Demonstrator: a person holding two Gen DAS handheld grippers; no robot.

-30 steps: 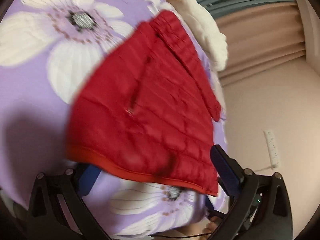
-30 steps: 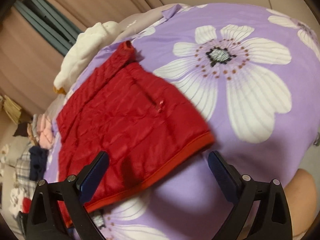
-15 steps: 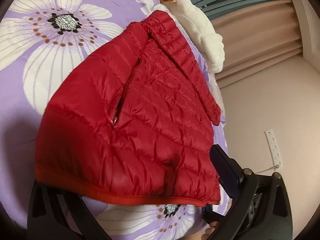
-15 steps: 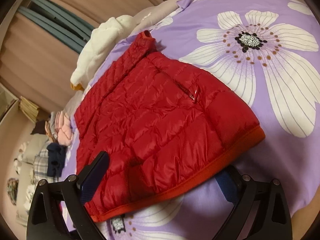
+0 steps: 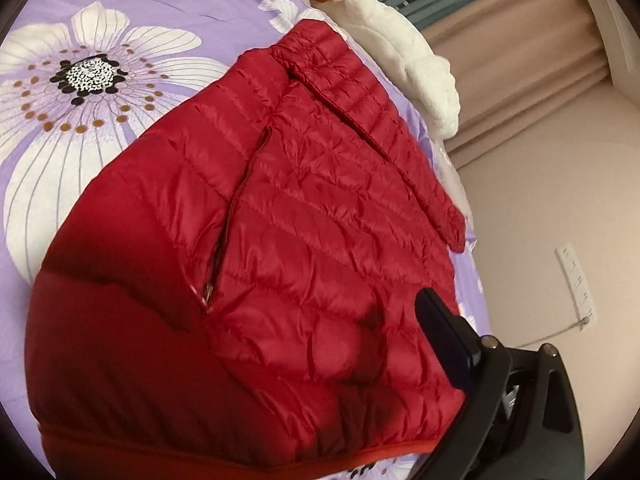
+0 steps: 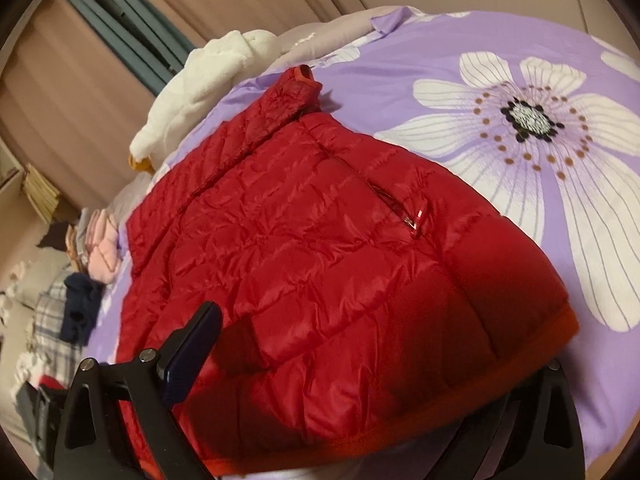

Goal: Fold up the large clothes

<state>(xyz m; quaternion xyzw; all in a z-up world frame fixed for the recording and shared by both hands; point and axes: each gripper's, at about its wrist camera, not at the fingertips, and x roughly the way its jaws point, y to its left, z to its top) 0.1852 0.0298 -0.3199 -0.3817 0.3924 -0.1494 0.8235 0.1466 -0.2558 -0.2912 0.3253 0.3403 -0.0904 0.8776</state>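
Red quilted jacket [image 5: 304, 264] lay folded on a bed [image 5: 48, 184] dressed in a purple cover printed with large white flowers, its orange-trimmed hem nearest both cameras and one sleeve [image 5: 376, 128] laid across the top. Against the frames from a second earlier, the jacket filled far more of both views, and the hem that had sat between the blue pads then ran over the near edge of each picture.

The left tongs [image 5: 280, 420] were closing from a wide spread with the jacket's hem between the fingers; only one blue finger [image 5: 448, 344] showed, beside the garment's edge, while the other was buried under red fabric, and no pinch could be made out. The right tongs [image 6: 360, 368] stood spread wide across the hem, one blue finger [image 6: 192, 356] resting on the fabric and its partner covered by the jacket, so whether they gripped could not be told.

A white fleece garment [image 6: 208, 80] lay bunched at the far edge of the bed before the curtains [image 5: 520, 40]. A pile of other clothes [image 6: 80, 280] beyond the bed stayed blurred and hard to sort.
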